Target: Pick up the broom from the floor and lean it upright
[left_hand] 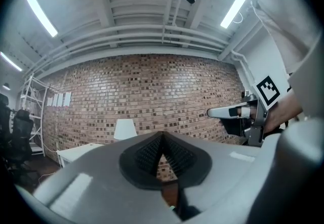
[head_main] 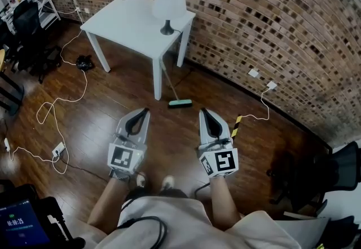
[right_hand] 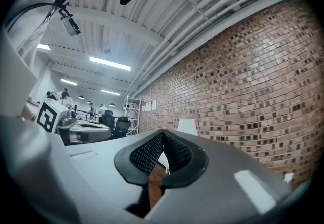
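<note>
One broom [head_main: 180, 103], teal head on floor [head_main: 113, 115], pale handle tilted

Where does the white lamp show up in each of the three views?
Head view: the lamp is at top centre, standing on the table.
Left gripper view: the lamp is left of centre, below mid-height, in front of the brick wall.
Right gripper view: only the lamp's shade shows, slightly right of centre.
Shared landmark: the brick wall behind the lamp appears in all three views.
</note>
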